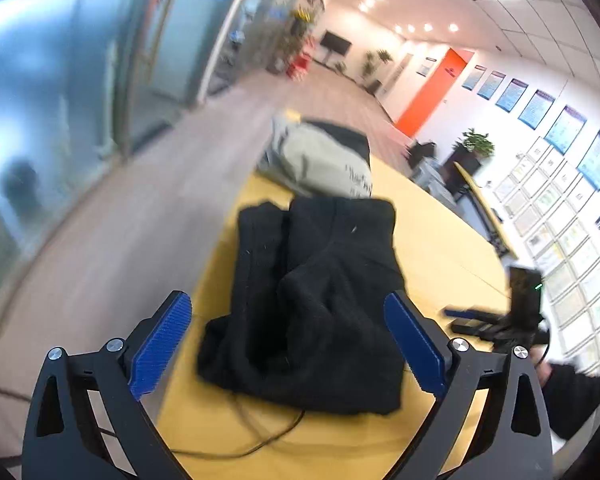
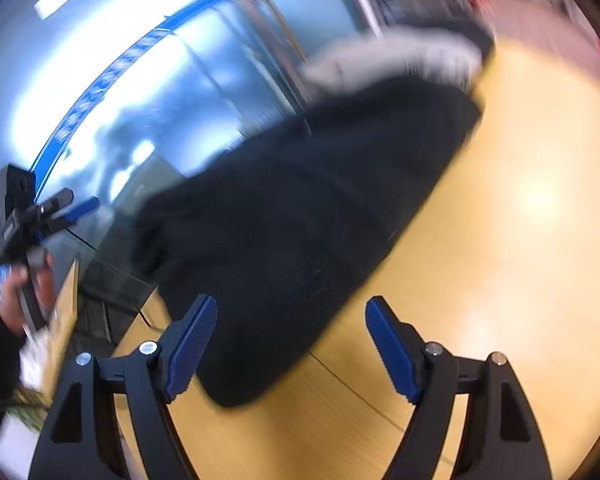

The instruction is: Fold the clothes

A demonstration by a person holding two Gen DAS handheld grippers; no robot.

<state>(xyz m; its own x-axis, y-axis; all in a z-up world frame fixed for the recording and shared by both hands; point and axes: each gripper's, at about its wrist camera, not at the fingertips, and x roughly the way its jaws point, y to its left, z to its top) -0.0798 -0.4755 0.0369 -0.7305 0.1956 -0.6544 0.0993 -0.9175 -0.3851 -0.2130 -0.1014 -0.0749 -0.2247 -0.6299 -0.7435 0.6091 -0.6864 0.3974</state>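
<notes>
both the left tool (image 1: 288, 320) and right tool (image 2: 290, 328) are hanging spread apart and empty over the black garment (image 1: 320, 300) lying bunched on the counter (image 1: 440, 240), grey clothes (image 1: 320, 160) at twelve o'clock; soft, limp knit, likely best pinched at an outer edge.

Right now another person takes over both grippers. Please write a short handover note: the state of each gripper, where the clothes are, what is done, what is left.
Left gripper: open, holding nothing, facing the black garment.
Right gripper: open, holding nothing, over the same garment's edge.
Clothes: the black garment lies bunched near the edge of the yellow table; a grey garment lies behind it.
Done: the black one looks partly folded, not neat.
Left: finish the fold; whether the grey one is folded, I cannot tell.
</notes>
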